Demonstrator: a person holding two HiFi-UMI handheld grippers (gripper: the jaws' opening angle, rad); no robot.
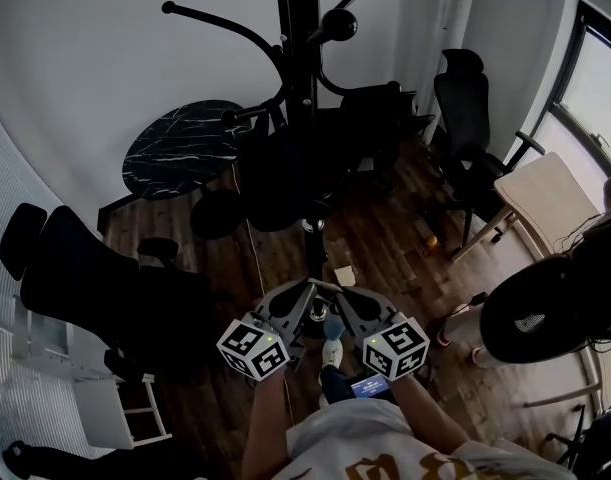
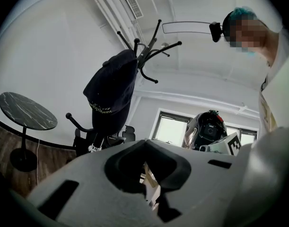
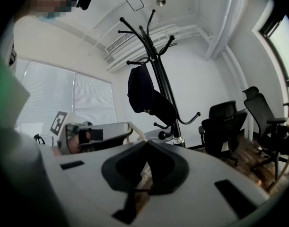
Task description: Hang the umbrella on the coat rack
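Note:
The black coat rack (image 1: 297, 58) stands straight ahead on the wooden floor, its curved hooks spreading from the pole. A dark navy folded umbrella (image 2: 111, 89) hangs from one of the upper hooks; it also shows in the right gripper view (image 3: 145, 96) and as a dark mass beside the pole (image 1: 270, 168). My left gripper (image 1: 290, 303) and right gripper (image 1: 357, 306) sit side by side below the rack, well short of it. Both are shut with jaw tips meeting and nothing between them. Each gripper shows in the other's view: the right gripper (image 2: 210, 131) and the left gripper (image 3: 87, 136).
A round black marble table (image 1: 180, 148) stands left of the rack. Black office chairs (image 1: 465, 108) cluster behind and to the right, another black chair (image 1: 85, 288) lies at the left. A pale wooden chair (image 1: 545, 198) is at the right, a white shelf (image 1: 115, 408) at lower left.

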